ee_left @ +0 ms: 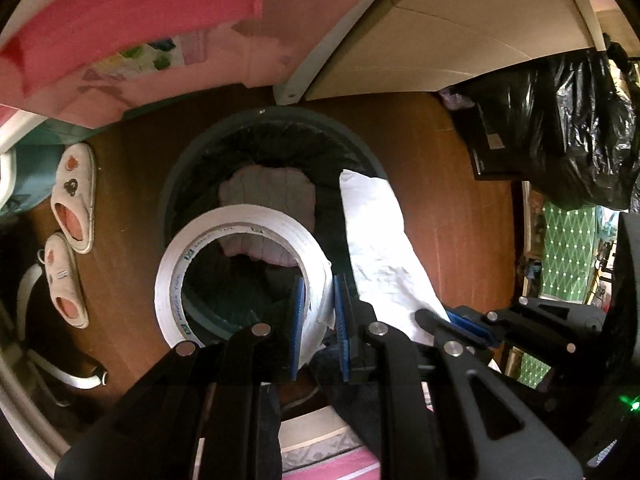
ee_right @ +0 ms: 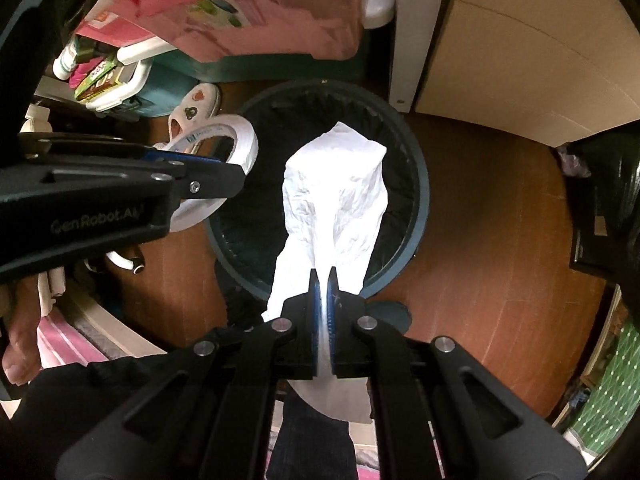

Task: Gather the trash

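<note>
A round dark bin (ee_left: 172, 184) lined with a black bag stands on the wooden floor; it also shows in the right wrist view (ee_right: 420, 208). A pale pink crumpled item (ee_left: 264, 188) lies inside it. My left gripper (ee_left: 318, 300) is shut on a white tape roll (ee_left: 224, 220), held over the bin's near rim; the roll also shows in the right wrist view (ee_right: 236, 132). My right gripper (ee_right: 323, 276) is shut on a crumpled white paper (ee_right: 336, 192) that hangs over the bin's opening. The paper also shows in the left wrist view (ee_left: 380, 248).
A pair of white slippers (ee_left: 72, 200) lies on the floor left of the bin. A full black trash bag (ee_left: 568, 128) sits at the right. Pink storage boxes (ee_left: 120, 28) and a beige cabinet (ee_left: 460, 32) stand behind the bin. A green patterned surface (ee_left: 568, 248) lies far right.
</note>
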Available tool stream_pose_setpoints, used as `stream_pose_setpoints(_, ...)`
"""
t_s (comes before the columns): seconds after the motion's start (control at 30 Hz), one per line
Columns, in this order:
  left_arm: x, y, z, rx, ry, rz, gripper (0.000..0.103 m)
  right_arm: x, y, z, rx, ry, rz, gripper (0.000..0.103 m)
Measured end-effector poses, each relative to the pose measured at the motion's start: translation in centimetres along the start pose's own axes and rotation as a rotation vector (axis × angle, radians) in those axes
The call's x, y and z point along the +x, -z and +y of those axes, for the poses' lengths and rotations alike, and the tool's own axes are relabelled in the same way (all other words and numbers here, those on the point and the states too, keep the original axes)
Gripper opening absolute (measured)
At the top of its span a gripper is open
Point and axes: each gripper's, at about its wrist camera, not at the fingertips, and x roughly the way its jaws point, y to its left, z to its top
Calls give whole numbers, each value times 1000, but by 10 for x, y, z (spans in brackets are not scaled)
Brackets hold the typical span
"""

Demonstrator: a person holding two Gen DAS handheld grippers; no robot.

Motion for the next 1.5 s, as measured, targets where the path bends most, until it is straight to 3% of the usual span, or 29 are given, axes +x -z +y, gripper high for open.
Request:
stream_pose_setpoints(0.1, 7, -2, 1, 2, -2, 5, 15, 4, -1, -1, -1, 0, -4, 36)
stream_pose_setpoints(0.2, 11, -4, -1, 8, -7, 8, 15, 5, 0, -4, 7, 7, -10, 43)
stream_pose_setpoints(0.57, 8, -10, -10, 39, -21, 14, 19, -3, 3, -6, 23, 8, -8, 49)
stream_pose_setpoints(0.73, -5, -13, -14, 63, -43, 4, 39, -15, 3, -5, 23, 12, -6, 52)
stream_pose_setpoints(0.8, -13, -14, -16, 71, -67, -6, 58, -24, 2, -4, 36, 12, -8, 57)
stream_pose_setpoints(0.83, -19, -14, -17, 73, -81, -12, 61, -28, 1, -4, 43, 13, -12, 59)
stream_pose_setpoints(0.9, -31, -14, -18, 68, -89, -19, 67, -41, -1, -3, 56, 23, -33, 71)
stream_pose_setpoints(1.0, -48, -14, -21, 79, -115, -39, 80, -58, -6, -2, 68, 36, -56, 82)
stream_pose_setpoints(1.13, -74, -15, -29, 108, -154, -52, 87, -84, -14, 2, 82, 53, -78, 87)
stream_pose_setpoints(1.5, -157, -9, -49, 160, -163, -85, 89, -176, -16, 20, 147, 69, -156, 88)
